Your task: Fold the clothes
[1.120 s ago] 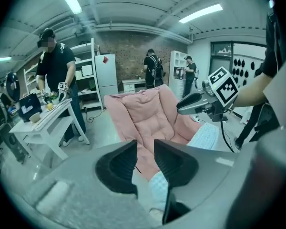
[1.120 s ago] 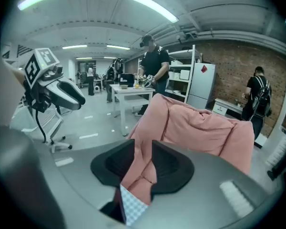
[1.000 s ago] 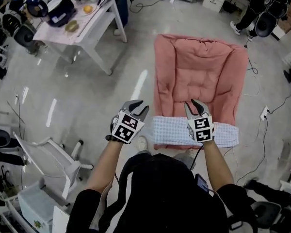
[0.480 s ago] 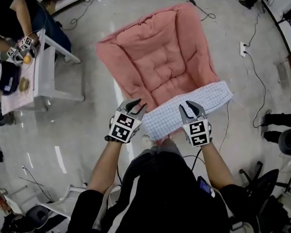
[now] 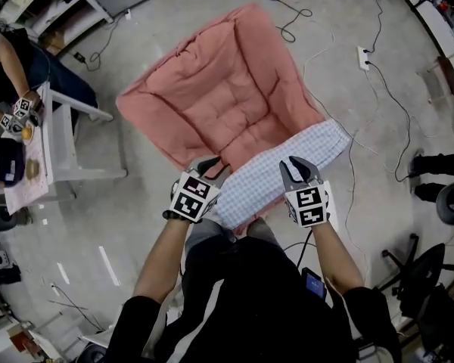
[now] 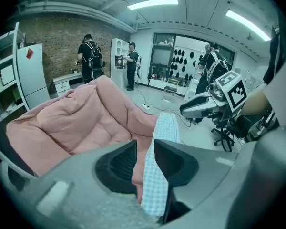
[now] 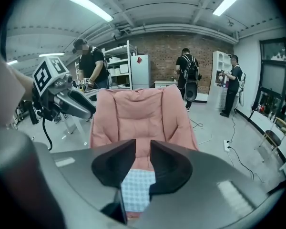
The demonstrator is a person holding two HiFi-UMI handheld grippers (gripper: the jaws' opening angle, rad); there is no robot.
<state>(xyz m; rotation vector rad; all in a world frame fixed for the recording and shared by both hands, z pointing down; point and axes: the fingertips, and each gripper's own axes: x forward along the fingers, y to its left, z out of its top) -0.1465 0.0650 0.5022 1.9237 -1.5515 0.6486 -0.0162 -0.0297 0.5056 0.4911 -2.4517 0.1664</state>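
Note:
A light blue checked cloth (image 5: 329, 144), folded into a long strip, lies across the near edge of a pink padded lounge cushion (image 5: 219, 97) on the floor. I stand over it. My left gripper (image 5: 214, 165) hovers above the strip's left end, its jaws a narrow gap apart with nothing in them. My right gripper (image 5: 296, 165) hovers over the strip's middle; its jaws have just been closing and hold nothing. The left gripper view shows the cloth (image 6: 164, 128) and cushion (image 6: 81, 123) beyond the jaws. The right gripper view shows the cloth (image 7: 138, 190) below its jaws.
A white table (image 5: 57, 142) stands at the left, with a seated person's arm over it. Cables and a power strip (image 5: 361, 55) trail over the floor to the right. Chair bases (image 5: 443, 203) stand at the far right. Several people (image 7: 187, 75) stand near the brick wall.
The view has swung round, so cushion and cloth now lie diagonally. My left gripper, earlier off the strip's left end, is now over it. The right stays over the strip.

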